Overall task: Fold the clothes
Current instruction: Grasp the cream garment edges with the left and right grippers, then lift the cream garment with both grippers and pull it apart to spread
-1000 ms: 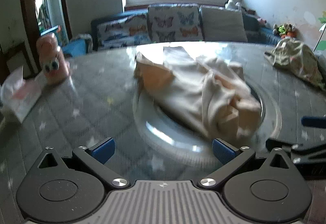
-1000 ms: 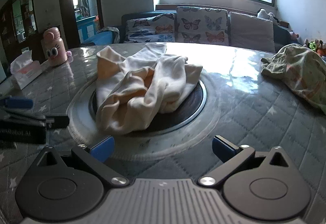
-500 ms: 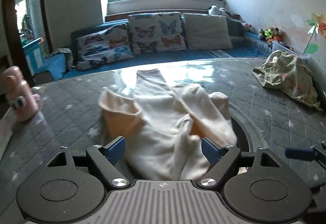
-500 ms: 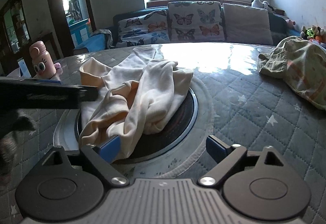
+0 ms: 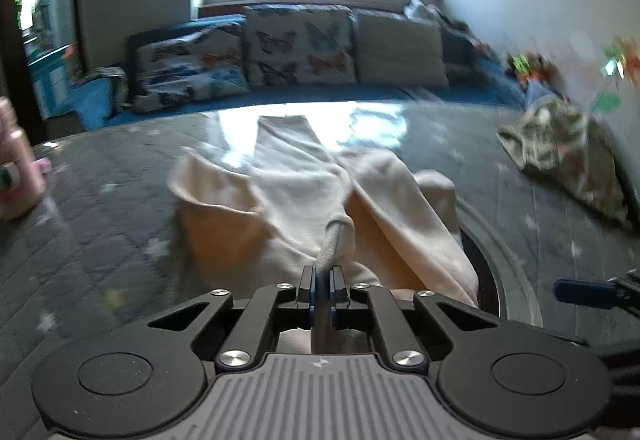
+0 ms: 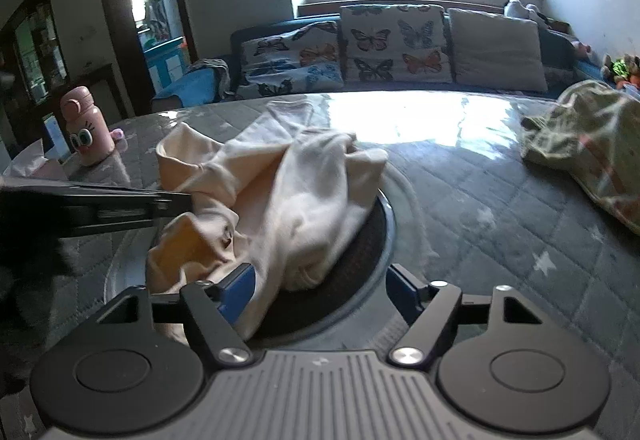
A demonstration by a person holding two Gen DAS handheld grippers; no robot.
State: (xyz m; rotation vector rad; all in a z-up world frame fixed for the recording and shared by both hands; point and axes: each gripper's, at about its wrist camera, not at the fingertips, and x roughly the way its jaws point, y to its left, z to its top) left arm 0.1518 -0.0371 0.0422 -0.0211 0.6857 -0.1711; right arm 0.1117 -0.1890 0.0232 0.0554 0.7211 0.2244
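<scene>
A crumpled cream garment [image 5: 304, 195] lies over the round turntable [image 5: 516, 280] in the middle of the quilted grey table. My left gripper [image 5: 323, 292] is shut on a fold of this garment at its near edge. In the right wrist view the same garment [image 6: 280, 191] lies ahead, and my right gripper [image 6: 324, 288] is open with its left finger against the cloth's near edge. The left gripper's body [image 6: 92, 207] shows at the left of that view.
A second, green patterned garment [image 6: 592, 155] lies at the table's right side. A pink bottle [image 6: 86, 131] and a tissue pack [image 6: 32, 167] stand at the far left. A sofa with butterfly cushions [image 6: 392, 47] is behind the table.
My left gripper has shut on a fold of the cream garment. My right gripper has moved closer to the garment and stays open.
</scene>
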